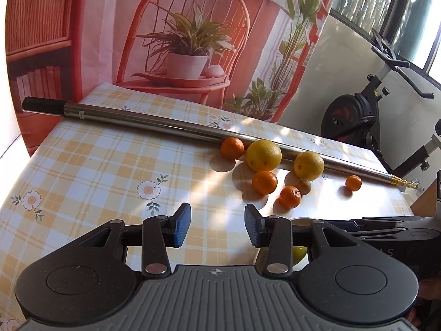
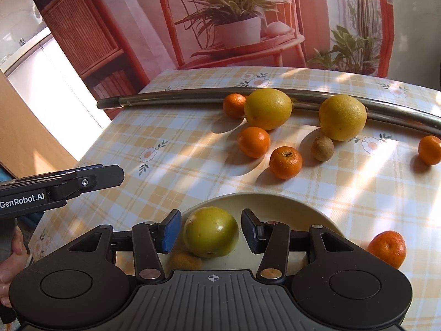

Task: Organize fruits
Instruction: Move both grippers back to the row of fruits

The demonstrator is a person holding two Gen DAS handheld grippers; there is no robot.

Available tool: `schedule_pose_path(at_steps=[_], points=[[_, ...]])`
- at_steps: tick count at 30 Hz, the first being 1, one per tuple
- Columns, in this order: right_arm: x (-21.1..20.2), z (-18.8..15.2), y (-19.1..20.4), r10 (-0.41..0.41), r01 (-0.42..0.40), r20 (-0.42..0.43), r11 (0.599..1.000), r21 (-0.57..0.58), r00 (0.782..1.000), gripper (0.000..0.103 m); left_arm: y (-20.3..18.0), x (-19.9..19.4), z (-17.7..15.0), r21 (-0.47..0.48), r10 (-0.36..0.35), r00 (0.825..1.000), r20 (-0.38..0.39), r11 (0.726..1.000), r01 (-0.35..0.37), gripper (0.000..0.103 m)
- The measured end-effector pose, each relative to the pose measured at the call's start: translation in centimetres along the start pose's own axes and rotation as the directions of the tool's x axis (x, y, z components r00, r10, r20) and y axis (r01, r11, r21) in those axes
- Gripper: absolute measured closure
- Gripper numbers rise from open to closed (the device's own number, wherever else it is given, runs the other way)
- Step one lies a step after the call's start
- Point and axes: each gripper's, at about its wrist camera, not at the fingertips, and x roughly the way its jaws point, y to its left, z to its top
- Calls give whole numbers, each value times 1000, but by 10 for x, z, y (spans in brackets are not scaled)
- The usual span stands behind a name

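Note:
A green-yellow round fruit (image 2: 210, 233) rests on a cream plate (image 2: 275, 207) near the table's front edge. My right gripper (image 2: 210, 231) is open around it, each pad a sliver away from its skin. A small fuzzy brown fruit (image 2: 187, 260) lies on the plate beside it. Farther back lie two large yellow citrus (image 2: 268, 109) (image 2: 342, 117), several mandarins (image 2: 253, 142) and a small brown fruit (image 2: 322, 148). One mandarin (image 2: 387, 249) sits right of the plate. My left gripper (image 1: 217, 226) is open over bare tablecloth, left of the plate.
A long metal pole (image 1: 165, 122) lies across the back of the table behind the fruit. A printed backdrop (image 1: 187, 27) hangs at the table's far edge. An exercise bike (image 1: 358, 115) stands beyond the right side. A hand (image 2: 11, 248) holds the left gripper.

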Motion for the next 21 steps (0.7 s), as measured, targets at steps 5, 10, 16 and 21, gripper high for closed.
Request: schedule_pose_path(at_steps=[5, 10, 16, 21], points=[[-22, 5, -18, -26, 23, 70, 999, 35, 997, 58, -10, 4, 5, 31, -6, 1000, -4, 999, 6, 58], [-41, 7, -41, -68, 60, 123, 996, 69, 990, 58, -17, 9, 10, 52, -10, 1000, -8, 999, 10, 58], [-58, 6, -67, -111, 96, 167, 991, 95, 980, 58, -26, 19, 19, 81, -17, 1000, -25, 997, 19, 58], [-67, 4, -90, -167, 147, 198, 983, 110, 966, 58, -38, 37, 26, 125, -23, 998, -50, 992, 29, 58]])
